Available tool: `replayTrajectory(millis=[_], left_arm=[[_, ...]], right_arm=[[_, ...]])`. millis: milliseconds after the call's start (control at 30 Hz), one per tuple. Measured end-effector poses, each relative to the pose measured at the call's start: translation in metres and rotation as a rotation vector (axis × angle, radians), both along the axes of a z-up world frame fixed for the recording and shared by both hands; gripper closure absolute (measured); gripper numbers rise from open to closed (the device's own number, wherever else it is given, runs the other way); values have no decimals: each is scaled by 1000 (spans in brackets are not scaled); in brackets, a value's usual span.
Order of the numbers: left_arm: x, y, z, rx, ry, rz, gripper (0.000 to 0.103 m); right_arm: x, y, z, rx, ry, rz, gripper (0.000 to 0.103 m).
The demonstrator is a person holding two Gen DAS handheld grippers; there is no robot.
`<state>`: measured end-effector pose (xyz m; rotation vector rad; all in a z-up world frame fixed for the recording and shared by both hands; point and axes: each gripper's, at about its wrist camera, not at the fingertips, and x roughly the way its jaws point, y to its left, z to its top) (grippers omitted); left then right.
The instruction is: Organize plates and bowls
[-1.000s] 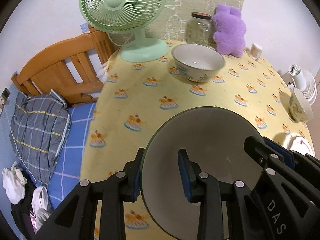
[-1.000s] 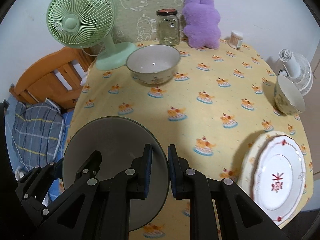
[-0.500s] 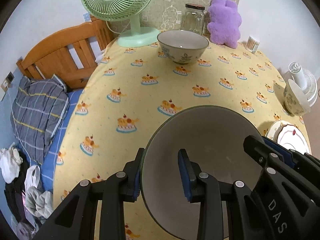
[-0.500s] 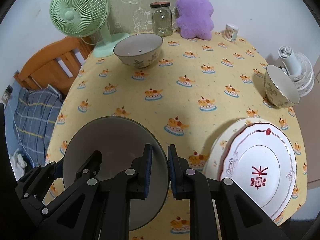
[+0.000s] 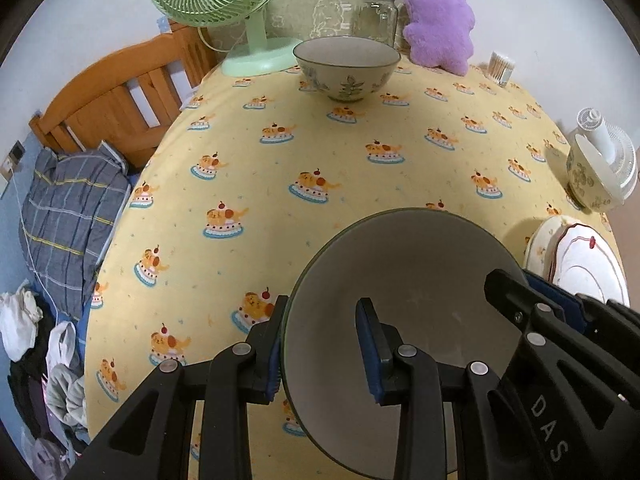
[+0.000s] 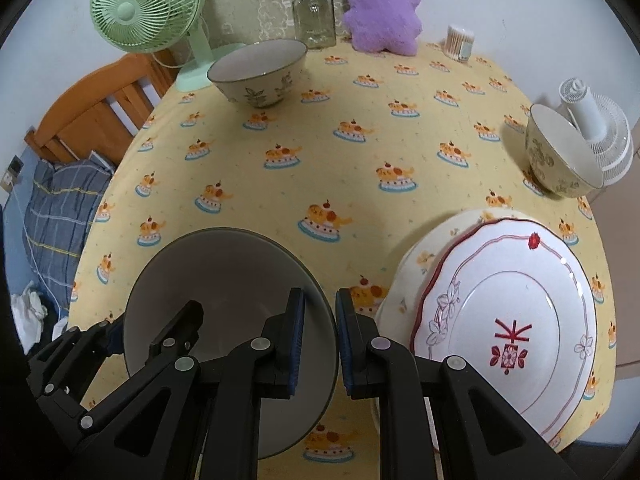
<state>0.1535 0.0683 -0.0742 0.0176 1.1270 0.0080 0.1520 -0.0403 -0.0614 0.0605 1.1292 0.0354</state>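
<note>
Both grippers hold one grey bowl [image 5: 408, 300] above the near edge of the table. My left gripper [image 5: 320, 348] is shut on the bowl's left rim. My right gripper [image 6: 320, 340] is shut on the right rim of the same bowl [image 6: 224, 292]. A leaf-patterned bowl [image 5: 347, 68] stands at the back of the table; it also shows in the right wrist view [image 6: 258, 74]. A smaller floral bowl [image 6: 560, 160] stands at the right edge. A white plate with red trim [image 6: 508, 328] lies on a cream plate [image 6: 416, 272] at the near right.
The round table carries a yellow cake-print cloth [image 5: 360, 168]. At the back stand a green fan [image 5: 224, 4], a glass jar [image 5: 376, 16], a purple plush toy [image 5: 440, 24] and a cotton swab box [image 5: 500, 66]. A white fan [image 6: 592, 136] is at the right. A wooden bed [image 5: 120, 96] lies left.
Both grippers, with the grey bowl held between them, have drawn back toward the near edge and dropped lower. The back bowl looks farther away and the plates at the right show more fully.
</note>
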Motion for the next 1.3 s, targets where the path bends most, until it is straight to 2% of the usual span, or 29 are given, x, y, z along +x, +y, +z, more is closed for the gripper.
replayTrajectory(millis=[167,300,367,433,500,567,633,1000,1300], left_arm=[[1,0,0,5,8,-10,71],[2,-1,-2,10,24,-40,65],[2,-2,-3,1,37,-57,55],[1,0,-2,-9,38,-72,38],[-1,1,0,-20,32,-97,30],[-2,4,3,-31,28,-117,23],[-3,8,7,-29,16,-130,18],[7,33,34,-100,-50,-201,17],[35,31,68,-99,-144,-194,17]], right_arm=[[2,2,0,-8,-3,7,84],[2,4,0,-14,-6,4,83],[2,5,0,-24,-8,7,83],[1,6,-1,-37,-5,9,82],[1,7,-3,-27,16,5,72],[-1,8,-2,-20,21,-13,38],[-5,10,2,-23,-2,-25,23],[-11,34,31,-31,-69,-108,22],[11,36,67,-35,-158,-133,22]])
